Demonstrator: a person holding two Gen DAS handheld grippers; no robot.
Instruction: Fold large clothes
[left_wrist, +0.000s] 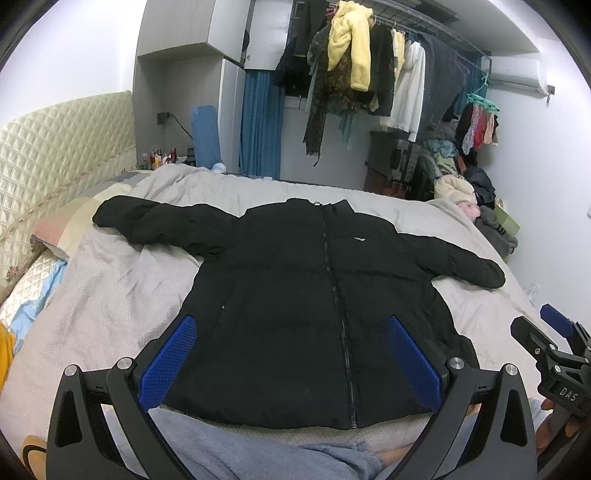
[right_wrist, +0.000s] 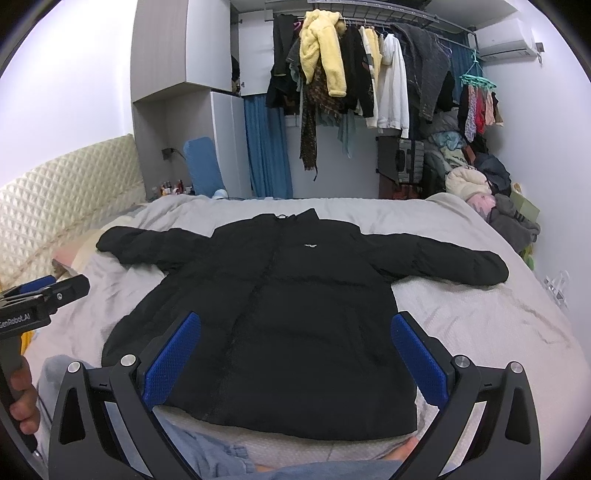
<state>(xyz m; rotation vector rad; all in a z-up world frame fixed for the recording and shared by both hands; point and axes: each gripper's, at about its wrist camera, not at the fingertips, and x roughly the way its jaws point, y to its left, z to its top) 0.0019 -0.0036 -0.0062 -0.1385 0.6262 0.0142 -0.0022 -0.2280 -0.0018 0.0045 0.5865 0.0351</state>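
Note:
A large black puffer jacket (left_wrist: 295, 295) lies flat on the bed, front up, zipped, both sleeves spread out to the sides; it also fills the middle of the right wrist view (right_wrist: 288, 314). My left gripper (left_wrist: 291, 332) is open, held above the jacket's hem, holding nothing. My right gripper (right_wrist: 295, 328) is open and empty, above the hem too. The right gripper shows at the right edge of the left wrist view (left_wrist: 554, 343). The left gripper shows at the left edge of the right wrist view (right_wrist: 40, 295).
The bed has a grey quilt (left_wrist: 110, 280) and a padded cream headboard (left_wrist: 55, 155) on the left. A rack of hanging clothes (right_wrist: 351, 74) and a pile of clothes (right_wrist: 480, 192) stand beyond the bed. The person's jeans (left_wrist: 277, 454) are at the near edge.

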